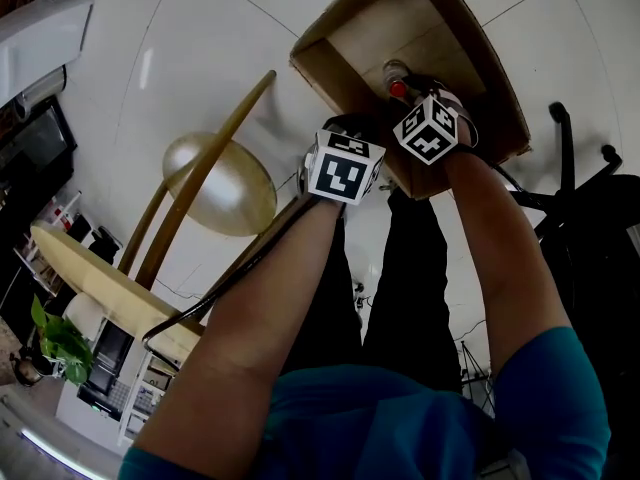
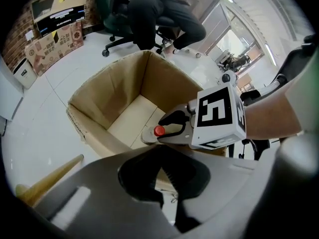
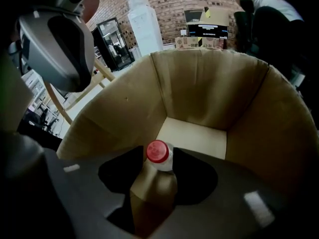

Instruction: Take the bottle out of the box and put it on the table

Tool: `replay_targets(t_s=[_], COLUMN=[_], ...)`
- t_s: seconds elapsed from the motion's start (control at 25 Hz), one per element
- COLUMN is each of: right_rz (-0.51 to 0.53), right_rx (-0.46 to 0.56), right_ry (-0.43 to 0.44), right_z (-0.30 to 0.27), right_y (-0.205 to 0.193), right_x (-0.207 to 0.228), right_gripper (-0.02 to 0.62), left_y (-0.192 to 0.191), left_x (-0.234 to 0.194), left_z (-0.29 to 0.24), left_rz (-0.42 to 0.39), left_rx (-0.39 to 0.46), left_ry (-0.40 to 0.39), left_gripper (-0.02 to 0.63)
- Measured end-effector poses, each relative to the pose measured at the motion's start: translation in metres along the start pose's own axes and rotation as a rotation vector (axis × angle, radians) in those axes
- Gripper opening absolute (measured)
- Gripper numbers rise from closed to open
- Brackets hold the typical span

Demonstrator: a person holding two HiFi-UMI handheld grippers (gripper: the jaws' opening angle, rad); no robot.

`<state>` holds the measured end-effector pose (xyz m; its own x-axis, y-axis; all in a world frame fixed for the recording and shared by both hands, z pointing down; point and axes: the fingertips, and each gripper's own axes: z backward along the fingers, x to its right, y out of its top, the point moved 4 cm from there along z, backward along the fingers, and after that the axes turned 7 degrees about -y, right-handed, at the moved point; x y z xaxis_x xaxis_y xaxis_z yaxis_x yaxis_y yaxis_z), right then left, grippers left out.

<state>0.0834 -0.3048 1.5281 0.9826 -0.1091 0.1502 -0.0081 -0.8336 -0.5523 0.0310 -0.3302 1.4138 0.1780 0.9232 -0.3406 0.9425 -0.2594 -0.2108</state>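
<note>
1. Seen from my head, an open cardboard box sits on a white tiled floor in the upper middle of the frame. Both my forearms reach up the picture towards it.
2. The bottle stands upright inside the box, close to one wall. Its red cap points up at me, at the centre of the right gripper view.
3. My right gripper is down inside the box. Its jaws stand fairly wide, one on each side of the bottle's neck, just below the cap. I cannot tell whether the pads touch the neck.
4. The brown box walls fill most of the right gripper view. The pale box bottom shows beyond the cap.
5. My left gripper hangs outside the box, near its closest rim. Its jaws leave only a narrow slit with nothing between them; box edge and floor show through the slit.
6. In the left gripper view, the right gripper's marker cube shows right of centre, over the box opening, with the red cap just left of it.
7. A person sits on a dark office chair at the top of the left gripper view, beyond the box.
</note>
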Motion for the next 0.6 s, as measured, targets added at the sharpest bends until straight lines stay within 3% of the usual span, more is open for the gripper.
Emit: replay_targets(t_s=[0.6], right_rz=[0.066], right_rx=[-0.046], right_ry=[0.018], right_z=[0.004], right_y=[-0.003], right_x=[-0.001], right_gripper=[0.147], left_y=[0.009], left_x=[-0.007], left_z=[0.006], left_rz=[0.022], left_rx=[0.039], left_ry=[0.006], left_gripper=[0.002])
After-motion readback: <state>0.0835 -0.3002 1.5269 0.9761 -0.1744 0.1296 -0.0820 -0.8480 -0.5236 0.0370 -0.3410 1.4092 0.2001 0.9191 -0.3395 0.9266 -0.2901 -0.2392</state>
